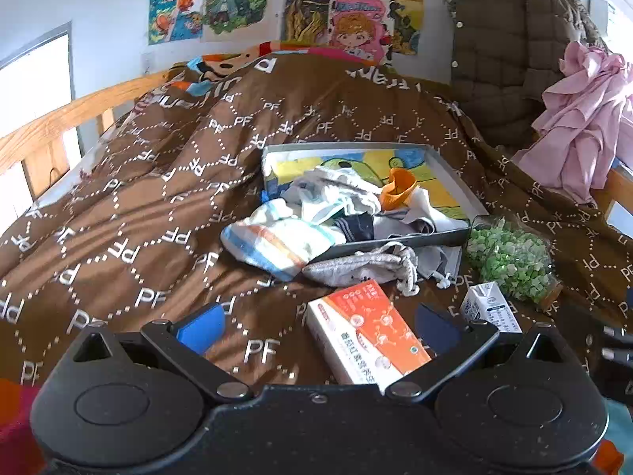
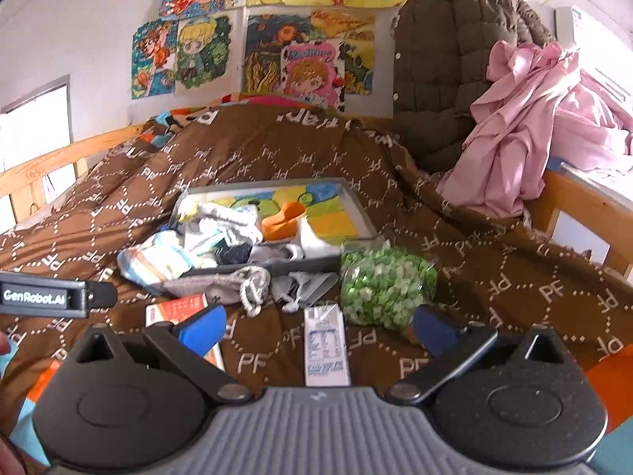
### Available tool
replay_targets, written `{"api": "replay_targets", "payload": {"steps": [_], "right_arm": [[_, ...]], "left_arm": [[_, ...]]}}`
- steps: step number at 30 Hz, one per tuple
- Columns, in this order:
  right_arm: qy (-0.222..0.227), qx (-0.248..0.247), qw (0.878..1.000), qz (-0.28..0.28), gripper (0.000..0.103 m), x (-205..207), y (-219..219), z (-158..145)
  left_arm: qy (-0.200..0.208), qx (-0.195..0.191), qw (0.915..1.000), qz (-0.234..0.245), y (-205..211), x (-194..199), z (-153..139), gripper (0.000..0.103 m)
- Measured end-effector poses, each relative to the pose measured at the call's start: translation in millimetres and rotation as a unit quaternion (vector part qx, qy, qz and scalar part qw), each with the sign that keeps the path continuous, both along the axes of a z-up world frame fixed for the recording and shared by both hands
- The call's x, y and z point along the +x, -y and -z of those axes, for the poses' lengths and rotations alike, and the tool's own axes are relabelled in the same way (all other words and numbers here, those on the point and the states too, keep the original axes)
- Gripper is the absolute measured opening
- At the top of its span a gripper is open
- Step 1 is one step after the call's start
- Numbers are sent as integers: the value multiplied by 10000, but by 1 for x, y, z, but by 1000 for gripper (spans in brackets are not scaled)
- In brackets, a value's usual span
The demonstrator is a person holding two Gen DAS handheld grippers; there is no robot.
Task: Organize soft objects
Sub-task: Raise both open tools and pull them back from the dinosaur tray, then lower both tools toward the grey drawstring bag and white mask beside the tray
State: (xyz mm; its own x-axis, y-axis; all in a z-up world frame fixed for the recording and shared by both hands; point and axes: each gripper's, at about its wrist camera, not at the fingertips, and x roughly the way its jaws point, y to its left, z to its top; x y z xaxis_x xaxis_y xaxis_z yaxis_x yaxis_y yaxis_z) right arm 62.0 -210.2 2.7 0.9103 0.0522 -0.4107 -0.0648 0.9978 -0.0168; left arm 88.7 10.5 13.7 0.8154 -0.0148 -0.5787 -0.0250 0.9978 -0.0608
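A shallow grey tray (image 1: 455,172) (image 2: 358,206) with a colourful picture bottom lies on the brown quilt. Rolled socks and cloths (image 1: 336,194) (image 2: 221,225) are piled in it, with an orange soft piece (image 1: 397,190) (image 2: 283,221). A striped cloth roll (image 1: 273,239) (image 2: 152,261) hangs over its near left edge. A grey drawstring pouch (image 1: 364,265) (image 2: 225,287) lies just in front. My left gripper (image 1: 318,328) is open above an orange-white box (image 1: 364,332). My right gripper (image 2: 320,330) is open over a small milk carton (image 2: 326,346).
A clear bag of green pieces (image 1: 510,259) (image 2: 385,285) lies right of the tray. The milk carton (image 1: 490,306) and the orange-white box (image 2: 176,308) sit on the quilt (image 1: 138,206). A brown jacket (image 1: 510,51) and pink cloth (image 2: 514,130) hang at the right. A wooden rail (image 1: 59,118) bounds the left.
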Motion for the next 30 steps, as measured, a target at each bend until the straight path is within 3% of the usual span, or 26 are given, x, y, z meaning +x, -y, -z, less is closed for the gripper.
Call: {"api": "replay_targets", "payload": {"steps": [6, 10, 14, 20, 25, 30], "right_arm": [[450, -76, 9989, 46, 103, 19, 6, -6], [532, -159, 9985, -18, 103, 39, 10, -5], [466, -372, 9982, -16, 103, 60, 10, 2], [402, -624, 9970, -198, 103, 99, 9, 18], [551, -788, 9945, -412, 103, 133, 8, 30], [344, -731, 9939, -755, 101, 169, 1, 37]], "left_arm": [[123, 44, 9991, 408, 0, 14, -6, 102], [177, 513, 9949, 844, 4, 31, 0, 102], [486, 907, 9892, 1046, 7, 46, 8, 102], [597, 1057, 9760, 1806, 18, 80, 25, 102], [627, 1437, 9560, 2481, 23, 117, 50, 102], [286, 1076, 9510, 2886, 18, 159, 62, 100]]}}
